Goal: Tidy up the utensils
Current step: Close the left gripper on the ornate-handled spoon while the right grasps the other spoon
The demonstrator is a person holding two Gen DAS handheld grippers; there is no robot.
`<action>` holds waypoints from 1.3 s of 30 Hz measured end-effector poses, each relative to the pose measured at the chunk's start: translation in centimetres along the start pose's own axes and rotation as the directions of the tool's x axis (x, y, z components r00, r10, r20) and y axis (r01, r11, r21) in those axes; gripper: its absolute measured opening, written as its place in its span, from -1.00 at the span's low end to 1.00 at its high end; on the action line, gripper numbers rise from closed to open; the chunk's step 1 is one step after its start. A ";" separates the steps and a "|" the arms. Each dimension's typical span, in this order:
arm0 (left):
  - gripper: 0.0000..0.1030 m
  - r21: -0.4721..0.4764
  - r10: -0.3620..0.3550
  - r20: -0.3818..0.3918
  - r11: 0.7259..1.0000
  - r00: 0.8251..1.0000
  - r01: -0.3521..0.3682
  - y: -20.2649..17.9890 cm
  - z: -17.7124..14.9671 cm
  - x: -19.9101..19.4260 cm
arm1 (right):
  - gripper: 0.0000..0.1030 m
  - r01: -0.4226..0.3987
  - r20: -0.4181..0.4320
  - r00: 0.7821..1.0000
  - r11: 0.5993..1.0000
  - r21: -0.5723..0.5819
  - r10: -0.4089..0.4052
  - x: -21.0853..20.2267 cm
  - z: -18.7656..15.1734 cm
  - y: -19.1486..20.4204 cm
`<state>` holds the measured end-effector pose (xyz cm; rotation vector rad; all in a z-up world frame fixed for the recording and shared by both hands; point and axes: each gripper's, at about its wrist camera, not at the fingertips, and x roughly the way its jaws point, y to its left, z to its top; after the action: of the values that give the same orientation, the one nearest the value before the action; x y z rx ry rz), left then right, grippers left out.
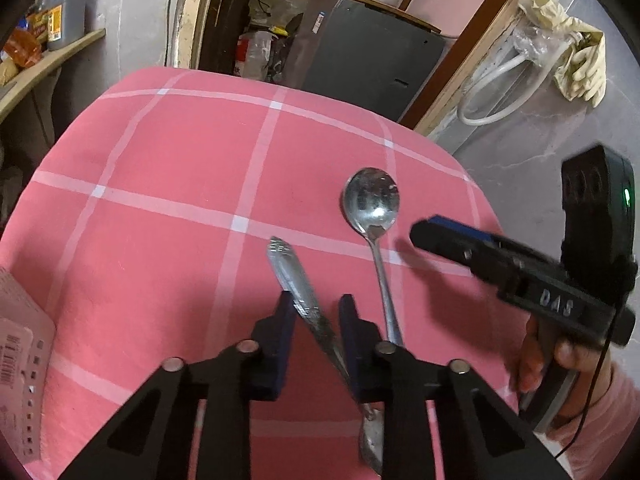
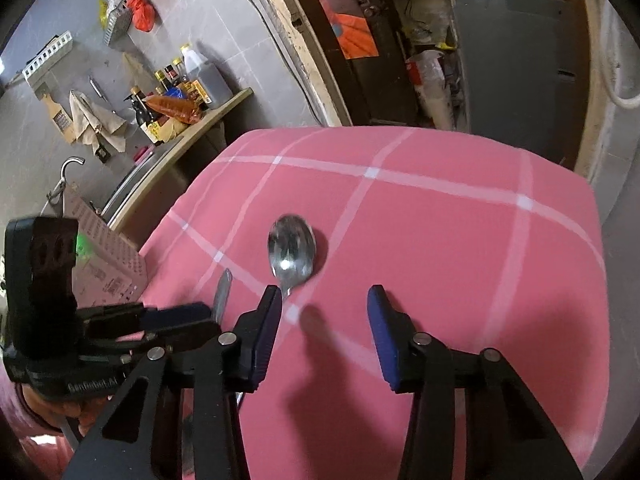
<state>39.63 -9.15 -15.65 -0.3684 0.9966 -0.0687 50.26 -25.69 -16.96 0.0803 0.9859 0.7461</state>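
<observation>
A steel spoon (image 1: 372, 204) lies on the pink checked cloth (image 1: 168, 152), bowl away from me; it also shows in the right wrist view (image 2: 292, 248). A second steel utensil (image 1: 296, 284) with an ornate handle lies slanted between my left gripper's fingers (image 1: 314, 310); its other end runs under the right finger. The left jaws are narrowly apart around it; contact is unclear. My right gripper (image 2: 322, 298) is open and empty above the cloth, just right of the spoon's handle. It appears in the left wrist view (image 1: 440, 236) at right. The left gripper (image 2: 176, 316) appears at left in the right wrist view.
A perforated cardboard box (image 1: 20, 344) sits at the table's left edge, also seen in the right wrist view (image 2: 104, 256). A counter with bottles (image 2: 180, 92) stands to the left. A grey cabinet (image 1: 372, 60) stands beyond the table's far edge.
</observation>
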 end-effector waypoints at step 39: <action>-0.74 0.258 0.131 -0.176 0.963 0.976 -0.083 -4.3 1.3 0.9 | -0.92 0.024 -0.059 0.998 0.983 0.180 -0.014 -4.7 -6.8 -2.2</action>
<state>41.64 -13.00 -14.36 -0.0764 1.1822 -0.1322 44.63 -31.98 -18.28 0.2077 1.1068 0.6431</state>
